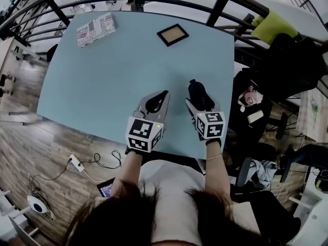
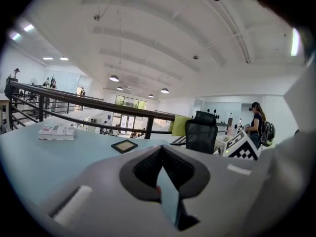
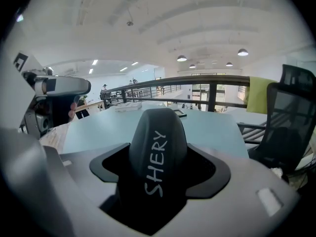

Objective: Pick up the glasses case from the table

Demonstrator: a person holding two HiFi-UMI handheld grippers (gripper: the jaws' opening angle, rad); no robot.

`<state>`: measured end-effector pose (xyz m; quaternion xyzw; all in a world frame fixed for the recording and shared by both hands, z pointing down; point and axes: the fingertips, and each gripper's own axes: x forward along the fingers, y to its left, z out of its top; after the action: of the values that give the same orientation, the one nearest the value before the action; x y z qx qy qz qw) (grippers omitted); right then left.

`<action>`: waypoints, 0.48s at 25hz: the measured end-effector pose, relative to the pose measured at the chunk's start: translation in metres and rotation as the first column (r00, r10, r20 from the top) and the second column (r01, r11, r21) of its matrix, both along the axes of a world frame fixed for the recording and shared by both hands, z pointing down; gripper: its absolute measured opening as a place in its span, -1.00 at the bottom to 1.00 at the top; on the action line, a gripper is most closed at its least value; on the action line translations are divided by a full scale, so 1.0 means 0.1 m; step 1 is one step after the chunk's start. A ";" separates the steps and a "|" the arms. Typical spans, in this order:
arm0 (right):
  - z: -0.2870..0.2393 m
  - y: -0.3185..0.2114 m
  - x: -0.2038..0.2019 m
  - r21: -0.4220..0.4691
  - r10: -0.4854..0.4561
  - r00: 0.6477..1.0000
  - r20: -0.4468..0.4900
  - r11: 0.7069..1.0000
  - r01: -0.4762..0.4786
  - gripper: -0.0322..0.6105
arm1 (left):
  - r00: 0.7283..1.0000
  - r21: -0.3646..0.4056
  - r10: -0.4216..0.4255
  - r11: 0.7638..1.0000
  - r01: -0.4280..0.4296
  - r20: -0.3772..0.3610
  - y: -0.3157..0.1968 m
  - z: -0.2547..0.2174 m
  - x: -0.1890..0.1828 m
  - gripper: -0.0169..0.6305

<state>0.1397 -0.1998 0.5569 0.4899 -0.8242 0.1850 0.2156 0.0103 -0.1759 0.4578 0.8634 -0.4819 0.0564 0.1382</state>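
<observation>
The right tongs (image 1: 201,105) pinch the glasses case (image 1: 197,89). The case is black and round at the end, with white letters on it that say SHERY. It sticks out from between the two sides of the tongs, which press on it from left and right. In the head view it is low and right of the middle, over the near edge of the light blue tabletop (image 1: 113,76). I cannot tell if it touches the tabletop.

The left tongs (image 1: 164,93) are just beside it on the left. Their tips are pressed together and nothing is in them.

Far away, at the upper left of the tabletop, lies a folded paper (image 1: 96,29). A small dark picture frame (image 1: 172,34) lies flat at the upper middle
</observation>
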 end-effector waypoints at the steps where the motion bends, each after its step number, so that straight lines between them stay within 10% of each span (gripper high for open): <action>1: -0.07 0.00 0.01 0.014 0.003 1.000 0.004 1.000 -0.003 0.18 | 1.000 0.007 0.000 1.000 0.000 0.000 -0.01 -0.03 -0.01 -0.77; 12: -0.78 0.06 0.22 0.178 0.005 1.000 0.025 0.984 -0.009 0.18 | 1.000 0.080 0.008 0.997 -0.009 0.004 -0.03 -0.36 0.04 -0.77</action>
<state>0.1620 -0.1940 0.4792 0.5079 -0.8383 0.1170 0.1602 0.0147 -0.1793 0.4218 0.8702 -0.4803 0.0393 0.1023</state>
